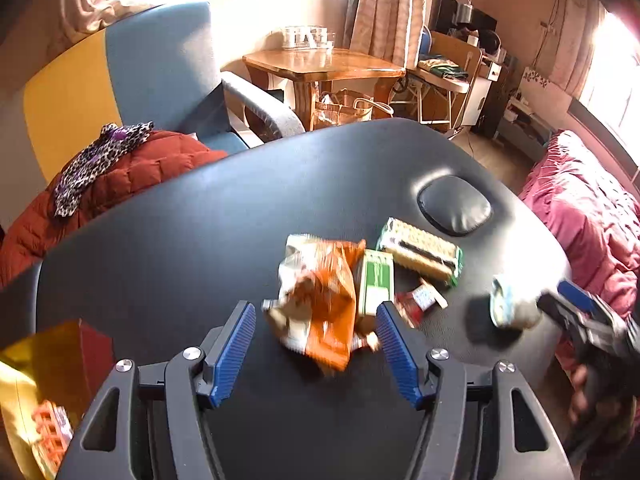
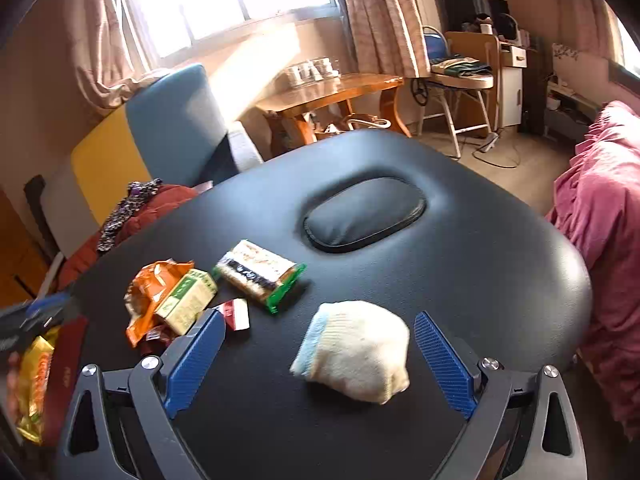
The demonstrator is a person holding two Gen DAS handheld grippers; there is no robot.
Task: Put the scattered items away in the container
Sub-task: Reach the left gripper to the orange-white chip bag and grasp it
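Two pairs of jaws, both spread wide and gripping nothing. The left gripper (image 1: pixel 316 354) hangs low over the black padded tabletop (image 1: pixel 168 240), its blue ribbed pads straddling the near end of a crumpled orange and white snack bag (image 1: pixel 320 304), lined up as if to close on the loose foil, which should crush easily. The right gripper (image 2: pixel 320 364) brackets a rolled cream knitted sock with a pale blue cuff (image 2: pixel 354 350); the bundle sits on the tabletop between the pads without touching either, and its softness looks forgiving to a pinch.

Outward from the left jaws, a green and white carton (image 1: pixel 375 286) leans against the orange bag, so lifting one may drag the other. Just beside it lies a small red and white sachet (image 1: pixel 420 300), and further off a long biscuit packet with green ends (image 1: pixel 420 254), apart from the pile.

At the near left edge stands a red box with a gold lining (image 1: pixel 60 364), the likely container, with at least one orange printed packet (image 1: pixel 50 426) already inside. Five scattered items remain out on the tabletop, so by my reading the tidy-up is partway, with both grippers poised over separate targets.
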